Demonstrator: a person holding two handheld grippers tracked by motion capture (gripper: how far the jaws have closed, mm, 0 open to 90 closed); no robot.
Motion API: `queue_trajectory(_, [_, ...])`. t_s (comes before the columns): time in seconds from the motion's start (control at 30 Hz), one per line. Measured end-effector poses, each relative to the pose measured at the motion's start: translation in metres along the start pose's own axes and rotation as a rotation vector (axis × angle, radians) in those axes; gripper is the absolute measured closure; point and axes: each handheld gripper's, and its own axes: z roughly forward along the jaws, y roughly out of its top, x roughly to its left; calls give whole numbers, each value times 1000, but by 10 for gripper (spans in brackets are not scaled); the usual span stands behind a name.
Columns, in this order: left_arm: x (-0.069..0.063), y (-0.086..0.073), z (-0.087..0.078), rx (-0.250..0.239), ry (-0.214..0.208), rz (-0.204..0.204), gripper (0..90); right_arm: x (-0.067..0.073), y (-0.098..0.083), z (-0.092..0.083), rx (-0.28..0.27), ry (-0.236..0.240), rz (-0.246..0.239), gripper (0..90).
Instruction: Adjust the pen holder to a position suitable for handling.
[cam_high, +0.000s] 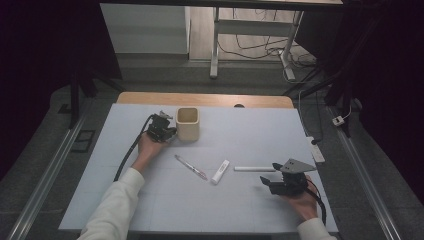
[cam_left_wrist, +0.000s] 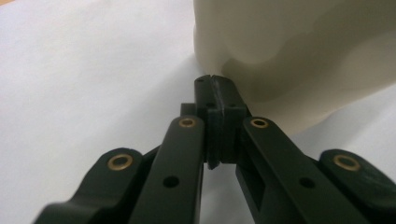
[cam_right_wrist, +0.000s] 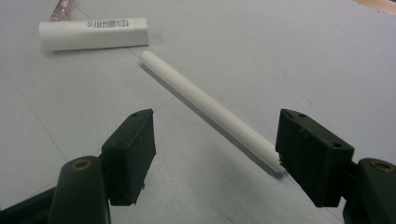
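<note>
Jaws of left hand-held gripper (cam_left_wrist: 215, 86) clenched together, nothing between them, tips just beside lower wall of cream cup (cam_high: 188, 123) near counter's (cam_high: 250, 130) far left. Right hand-held gripper (cam_right_wrist: 215, 154) released, jaws wide, white pen (cam_right_wrist: 205, 109) lying flat between them, near end at one pad. White tube (cam_right_wrist: 93, 33) and clear pen (cam_high: 190, 167) lie mid-counter.

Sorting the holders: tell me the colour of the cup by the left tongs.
The cup is plain cream, seen best in the high view.
</note>
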Motion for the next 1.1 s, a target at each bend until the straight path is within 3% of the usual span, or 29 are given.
queue_trajectory(0.33, [-16,18,12,33,0,43,887,1,0,0,0,3,-1,285])
queue_trajectory(0.5, [-26,21,15,37,-21,62,887,1,0,1,-1,7,-4,285])
queue_trajectory(0.93, [-40,30,24,52,-42,65,887,1,0,2,3,15,-6,285])
queue_trajectory(1.1, [-50,35,31,62,-54,94,887,1,0,2,-1,13,-2,284])
